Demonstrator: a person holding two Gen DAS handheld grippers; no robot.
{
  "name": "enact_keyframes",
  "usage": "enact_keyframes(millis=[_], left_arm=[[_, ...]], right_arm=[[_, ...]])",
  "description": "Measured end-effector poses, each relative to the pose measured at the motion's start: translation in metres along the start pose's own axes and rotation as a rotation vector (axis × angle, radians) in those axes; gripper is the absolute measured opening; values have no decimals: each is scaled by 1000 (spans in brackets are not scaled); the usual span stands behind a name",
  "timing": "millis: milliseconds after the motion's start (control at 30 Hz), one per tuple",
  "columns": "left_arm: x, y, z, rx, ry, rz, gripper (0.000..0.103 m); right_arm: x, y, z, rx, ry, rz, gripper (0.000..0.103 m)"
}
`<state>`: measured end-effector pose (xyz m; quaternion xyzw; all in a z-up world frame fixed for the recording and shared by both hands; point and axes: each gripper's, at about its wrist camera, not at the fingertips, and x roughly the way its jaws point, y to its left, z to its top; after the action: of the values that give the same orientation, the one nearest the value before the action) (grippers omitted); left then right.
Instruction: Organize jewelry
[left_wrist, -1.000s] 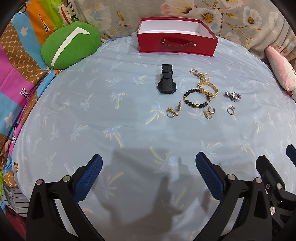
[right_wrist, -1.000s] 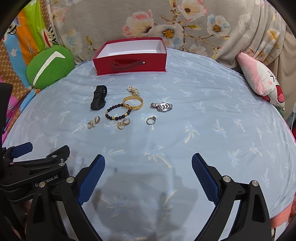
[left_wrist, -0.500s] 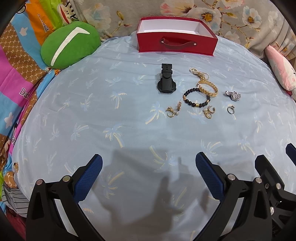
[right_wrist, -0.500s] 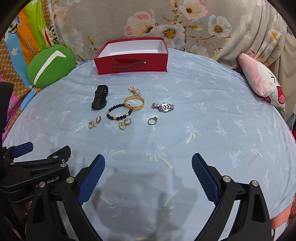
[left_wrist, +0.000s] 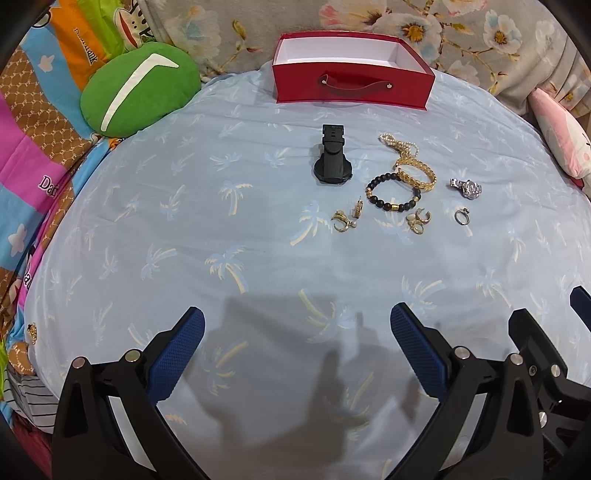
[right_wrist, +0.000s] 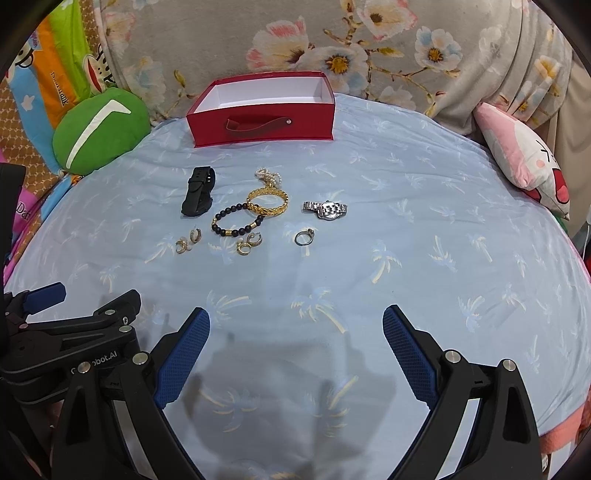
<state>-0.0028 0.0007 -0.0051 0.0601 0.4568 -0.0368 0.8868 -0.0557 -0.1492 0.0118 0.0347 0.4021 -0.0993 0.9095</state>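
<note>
An open red box (left_wrist: 351, 86) (right_wrist: 262, 120) with a white inside stands at the far edge of the blue bedsheet. In front of it lie a black watch (left_wrist: 332, 164) (right_wrist: 199, 192), a pearl strand (right_wrist: 269, 176), a gold bracelet (left_wrist: 415, 173) (right_wrist: 267, 203), a black bead bracelet (left_wrist: 391, 195) (right_wrist: 236, 223), a silver watch (left_wrist: 466, 188) (right_wrist: 325, 209), a ring (left_wrist: 461, 218) (right_wrist: 304, 237) and gold earrings (left_wrist: 345, 221) (right_wrist: 251, 243). My left gripper (left_wrist: 295, 343) and right gripper (right_wrist: 295, 339) are open and empty, well short of the jewelry.
A green cushion (left_wrist: 138, 86) lies at the far left and a pink cushion (right_wrist: 524, 155) at the far right. A floral cover (right_wrist: 369, 44) rises behind the box. The left gripper's body (right_wrist: 66, 339) shows at the right wrist view's lower left.
The right gripper has moved slightly forward and left toward the jewelry. The left gripper has barely moved. Both stay open.
</note>
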Motion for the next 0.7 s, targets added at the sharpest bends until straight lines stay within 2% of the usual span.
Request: enact_keyframes(millis=[700], left_arm=[[4,1,-2,3,7,1,98]], right_arm=[[2,-1,-2,3,6,4,93]])
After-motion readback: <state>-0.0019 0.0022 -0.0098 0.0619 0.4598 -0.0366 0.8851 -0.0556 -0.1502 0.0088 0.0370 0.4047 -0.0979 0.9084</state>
